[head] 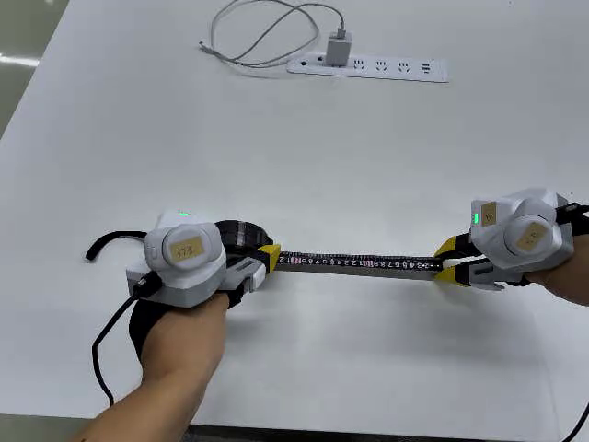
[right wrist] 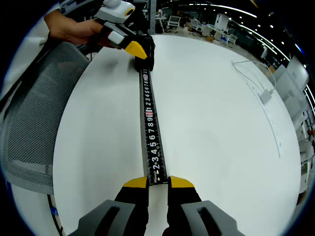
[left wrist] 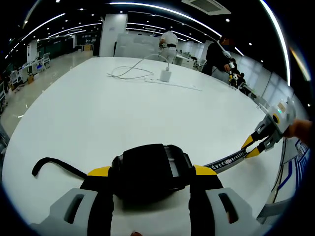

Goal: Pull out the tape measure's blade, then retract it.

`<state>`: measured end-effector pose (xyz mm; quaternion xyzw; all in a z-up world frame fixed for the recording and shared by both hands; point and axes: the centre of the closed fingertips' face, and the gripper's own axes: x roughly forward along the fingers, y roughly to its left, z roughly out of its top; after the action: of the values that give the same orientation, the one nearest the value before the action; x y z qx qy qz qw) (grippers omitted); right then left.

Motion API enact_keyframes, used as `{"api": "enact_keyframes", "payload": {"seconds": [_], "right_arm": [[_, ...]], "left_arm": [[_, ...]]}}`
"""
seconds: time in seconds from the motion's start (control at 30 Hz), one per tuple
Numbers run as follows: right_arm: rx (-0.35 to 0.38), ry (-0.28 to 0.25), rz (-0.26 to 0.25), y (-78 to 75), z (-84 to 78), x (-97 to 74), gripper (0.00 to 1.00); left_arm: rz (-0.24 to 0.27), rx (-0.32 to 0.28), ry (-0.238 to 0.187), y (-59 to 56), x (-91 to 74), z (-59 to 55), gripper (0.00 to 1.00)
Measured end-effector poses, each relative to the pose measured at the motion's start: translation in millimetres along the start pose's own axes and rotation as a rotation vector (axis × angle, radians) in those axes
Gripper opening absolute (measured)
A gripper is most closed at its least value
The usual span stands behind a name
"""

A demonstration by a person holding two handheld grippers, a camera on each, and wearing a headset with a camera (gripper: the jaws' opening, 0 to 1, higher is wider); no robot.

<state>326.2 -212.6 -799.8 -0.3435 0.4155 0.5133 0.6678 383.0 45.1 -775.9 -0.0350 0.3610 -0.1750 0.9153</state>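
Left gripper [head: 258, 261] is closed on the tape measure [left wrist: 150, 169]; right gripper [right wrist: 157, 184] pinches the end of its blade [right wrist: 150, 128], which lies stretched straight between the two.

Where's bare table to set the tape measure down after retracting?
Widest bare table: between the blade and the power strip. A narrower strip runs between blade and near edge. Crowded: the blade line, left gripper and right gripper at its ends.
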Motion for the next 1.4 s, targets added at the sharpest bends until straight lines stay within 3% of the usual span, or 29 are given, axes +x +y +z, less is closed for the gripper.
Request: {"api": "enact_keyframes", "payload": {"seconds": [1.4], "right_arm": [[-0.024, -0.037, 0.011, -4.7, 25.2, 9.1, 0.10]], "left_arm": [[-0.017, -0.033, 0.001, 1.0, -1.1, 0.2, 0.58]]}}
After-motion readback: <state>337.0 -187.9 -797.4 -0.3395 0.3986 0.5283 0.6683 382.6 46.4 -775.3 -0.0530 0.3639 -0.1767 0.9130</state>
